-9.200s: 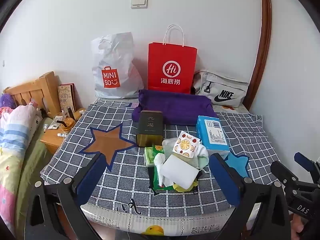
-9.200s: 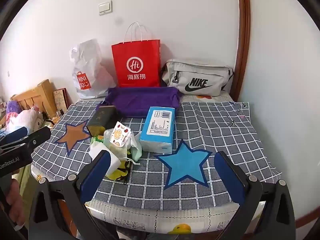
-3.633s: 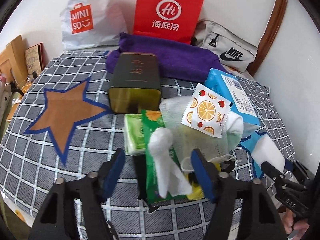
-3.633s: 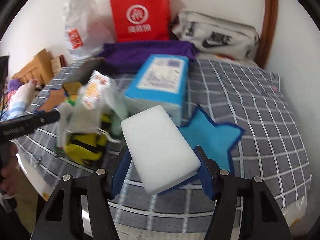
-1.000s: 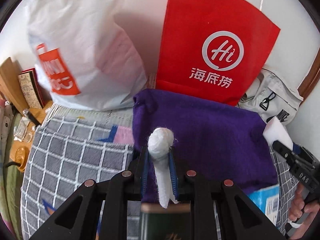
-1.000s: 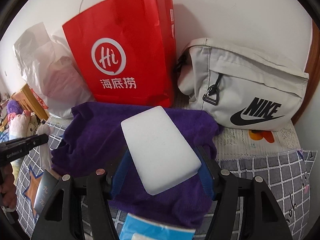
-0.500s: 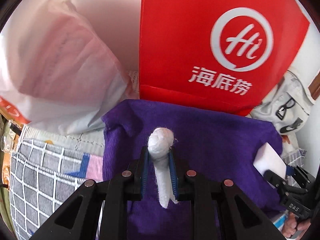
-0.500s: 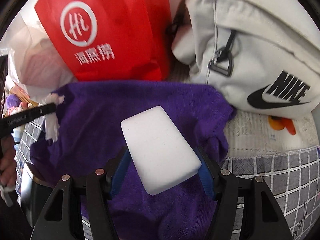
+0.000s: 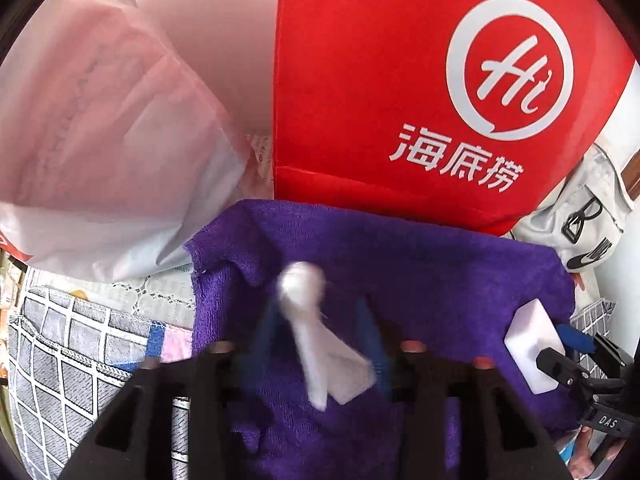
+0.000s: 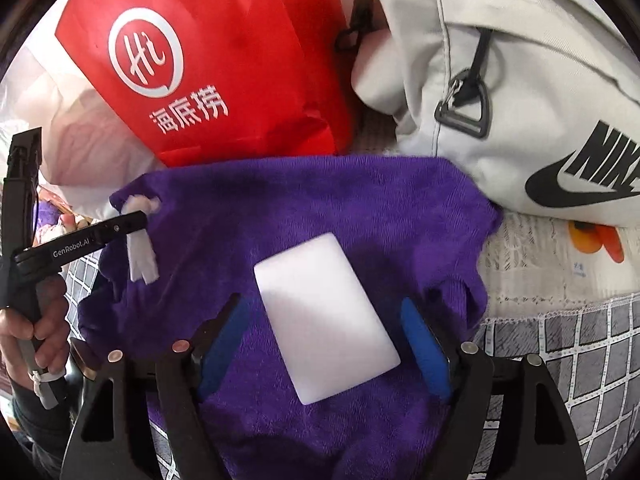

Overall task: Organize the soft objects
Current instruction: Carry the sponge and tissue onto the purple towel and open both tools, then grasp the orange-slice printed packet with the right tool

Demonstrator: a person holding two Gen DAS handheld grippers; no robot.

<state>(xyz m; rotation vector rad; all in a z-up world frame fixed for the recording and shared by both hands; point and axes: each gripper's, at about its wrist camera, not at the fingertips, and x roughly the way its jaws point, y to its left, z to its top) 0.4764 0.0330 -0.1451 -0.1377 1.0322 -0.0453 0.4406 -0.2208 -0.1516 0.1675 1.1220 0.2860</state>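
Left fingers: the left gripper (image 9: 320,344) has blue pads (image 9: 262,334) that are blurred and opening; they stand clear on both sides of the white cloth roll (image 9: 308,312), which sits between them without being pressed
Right fingers: the right gripper (image 10: 324,344) is opening too; its blue pads (image 10: 424,348) stand apart from the long edges of the white sponge (image 10: 324,312), with purple showing in the gap on each side
White cloth roll: knotted round head at the far end, flat tail toward the camera, blurred in the left wrist view; it is over the left end of the purple towel (image 9: 420,280), and whether it rests on the pile or hangs just above it I cannot tell
White sponge: a flat rectangular block lying slantwise on the towel's middle, seen from the right wrist; in the left wrist view it shows at the towel's right end, between the other gripper's tips
Purple towel: folded, plush, spread on the grey checked bedcover (image 10: 568,344)
Behind the towel: a red paper bag (image 9: 420,80) with a white round logo stands upright against the wall, a white plastic bag (image 9: 100,140) to its left, a pale grey waist bag (image 10: 500,80) with a black swoosh to its right
Person: a hand (image 10: 36,332) grips the left gripper's handle at the left edge of the right wrist view
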